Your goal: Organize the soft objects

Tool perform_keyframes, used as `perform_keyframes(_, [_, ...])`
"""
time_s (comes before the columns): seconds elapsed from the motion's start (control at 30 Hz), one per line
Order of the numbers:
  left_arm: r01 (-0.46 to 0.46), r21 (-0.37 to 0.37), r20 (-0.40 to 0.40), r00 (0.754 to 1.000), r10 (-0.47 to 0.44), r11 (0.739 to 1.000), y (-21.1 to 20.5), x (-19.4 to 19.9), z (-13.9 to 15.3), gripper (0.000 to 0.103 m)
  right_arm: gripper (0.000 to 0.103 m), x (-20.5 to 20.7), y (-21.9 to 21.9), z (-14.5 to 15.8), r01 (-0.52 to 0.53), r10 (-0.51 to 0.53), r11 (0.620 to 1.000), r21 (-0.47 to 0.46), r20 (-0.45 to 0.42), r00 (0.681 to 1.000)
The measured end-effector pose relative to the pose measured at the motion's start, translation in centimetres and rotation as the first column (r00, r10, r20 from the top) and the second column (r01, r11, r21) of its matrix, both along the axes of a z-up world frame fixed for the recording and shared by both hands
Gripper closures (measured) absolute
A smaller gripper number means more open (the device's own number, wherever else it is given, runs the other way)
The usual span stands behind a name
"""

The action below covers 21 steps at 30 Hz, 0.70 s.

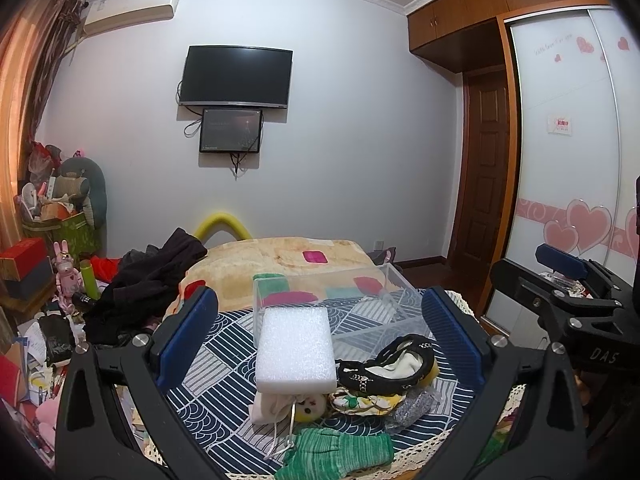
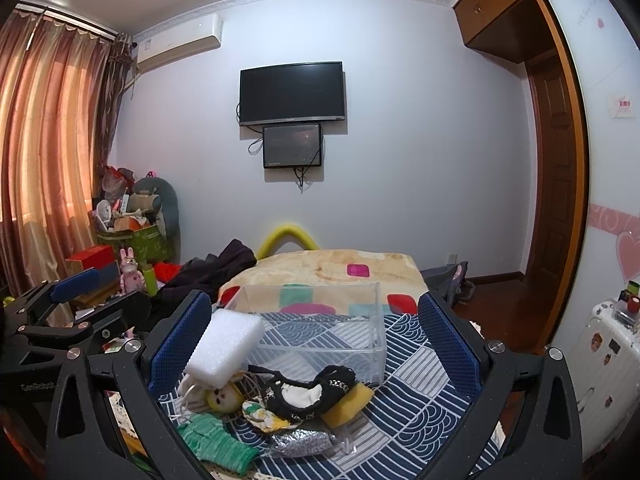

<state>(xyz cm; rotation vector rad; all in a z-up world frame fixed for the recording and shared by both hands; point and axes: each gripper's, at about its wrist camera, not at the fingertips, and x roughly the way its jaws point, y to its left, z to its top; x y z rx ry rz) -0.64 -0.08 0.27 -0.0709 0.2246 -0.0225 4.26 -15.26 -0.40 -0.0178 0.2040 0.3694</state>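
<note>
A pile of soft things lies on the blue patterned cloth [image 1: 224,356]: a white foam block [image 1: 295,350], a black-and-white fabric piece [image 1: 390,368], a green knit glove [image 1: 340,450], a small yellow-faced doll [image 1: 308,404], a floral pouch [image 1: 362,402] and a silver mesh piece [image 1: 412,408]. A clear plastic box [image 1: 344,300] stands empty behind them. My left gripper [image 1: 320,332] is open above the pile, holding nothing. My right gripper [image 2: 316,340] is open too, over the same pile [image 2: 280,396] and box [image 2: 320,320].
A bed with a beige blanket [image 1: 288,256] lies behind the box. Dark clothes [image 1: 148,280] are heaped at left. Clutter and boxes [image 1: 48,248] fill the left corner. A wardrobe [image 1: 568,160] and door [image 1: 484,168] are at right. A white suitcase [image 2: 600,344] stands at right.
</note>
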Motion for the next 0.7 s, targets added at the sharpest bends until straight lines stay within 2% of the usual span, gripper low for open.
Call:
perform_keyframes(0.37, [0.02,-0.013,-0.06,0.998,-0.02,1.0,0.3,2.3,-1.3,0.0,0.0,2.3,-1.1,-2.1,0.0,0.001,1.0,0.021,-0.065,0.998])
perform_keyframes(0.43, [0.014,-0.027,-0.085,0.996,-0.016,1.0,0.7,3.2,-1.8,0.004,0.0,2.8,-1.6,-2.6,0.004,-0.002,1.0,0.027,-0.079,0.997])
perform_keyframes(0.5, [0.01,-0.039,-0.114,0.993,-0.014,0.999,1.0,4.1,-2.4,0.011,0.0,3.4,-1.9,-3.0,0.002,0.001,0.999,0.034,-0.099,0.995])
perform_keyframes(0.7, [0.005,-0.093,-0.223,0.974,-0.026,0.996,2.5,7.6,-4.5,0.012,0.009,5.4,-2.7,-5.0,-0.001,0.008,0.999,0.037,-0.181,0.983])
